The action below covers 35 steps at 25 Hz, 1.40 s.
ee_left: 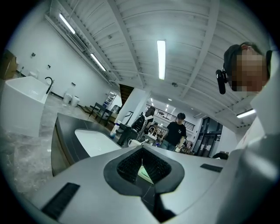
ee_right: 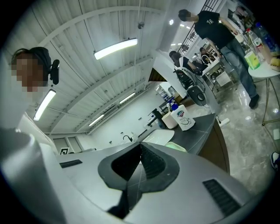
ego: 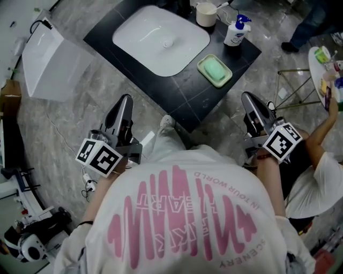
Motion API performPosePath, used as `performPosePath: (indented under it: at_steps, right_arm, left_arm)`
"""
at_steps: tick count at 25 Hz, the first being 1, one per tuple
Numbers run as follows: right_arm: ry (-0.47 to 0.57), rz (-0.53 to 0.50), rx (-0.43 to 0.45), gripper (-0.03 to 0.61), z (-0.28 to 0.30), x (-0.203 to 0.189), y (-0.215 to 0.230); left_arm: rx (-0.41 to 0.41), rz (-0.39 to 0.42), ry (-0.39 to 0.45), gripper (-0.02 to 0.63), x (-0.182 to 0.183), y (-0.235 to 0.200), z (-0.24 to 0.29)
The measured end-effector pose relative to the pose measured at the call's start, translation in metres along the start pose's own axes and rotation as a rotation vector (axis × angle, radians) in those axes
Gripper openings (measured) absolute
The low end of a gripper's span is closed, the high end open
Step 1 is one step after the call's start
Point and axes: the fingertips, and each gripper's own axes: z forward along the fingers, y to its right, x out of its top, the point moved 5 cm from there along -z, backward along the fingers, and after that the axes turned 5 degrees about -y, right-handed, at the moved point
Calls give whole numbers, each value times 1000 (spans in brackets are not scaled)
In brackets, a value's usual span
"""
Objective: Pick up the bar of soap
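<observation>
A pale green bar of soap (ego: 215,68) lies in a green dish (ego: 204,67) on the black counter (ego: 236,54), right of the white basin (ego: 161,38). Both grippers are held in front of the counter, short of it and apart from the soap. My left gripper (ego: 125,98) is at the lower left of the counter with its jaws together and empty. My right gripper (ego: 248,96) is below the counter's right corner, also shut and empty. In the right gripper view the dish (ee_right: 176,147) shows just past the jaw tips (ee_right: 140,144). The left gripper view shows a sliver of green (ee_left: 145,174) beyond its tips (ee_left: 142,148).
A pump bottle (ego: 236,31) and a cream cup (ego: 206,14) stand at the counter's back right. A white tub (ego: 49,58) sits to the left. At the right are a seated person (ego: 321,166), a round table with items (ego: 323,68) and a gold-framed stand (ego: 293,85).
</observation>
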Motion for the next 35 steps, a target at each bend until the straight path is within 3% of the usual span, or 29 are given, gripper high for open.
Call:
performPosePath:
  at_steps: [9, 15, 35]
  right_arm:
    - [54, 51, -102, 11, 23, -2, 8]
    - [103, 51, -231, 11, 37, 1, 10]
    - [266, 152, -439, 20, 90, -7, 19]
  left_arm:
    - [-94, 20, -103, 11, 24, -29, 52]
    - [-182, 45, -161, 11, 43, -46, 95]
    - [-380, 96, -319, 11, 78, -110, 183]
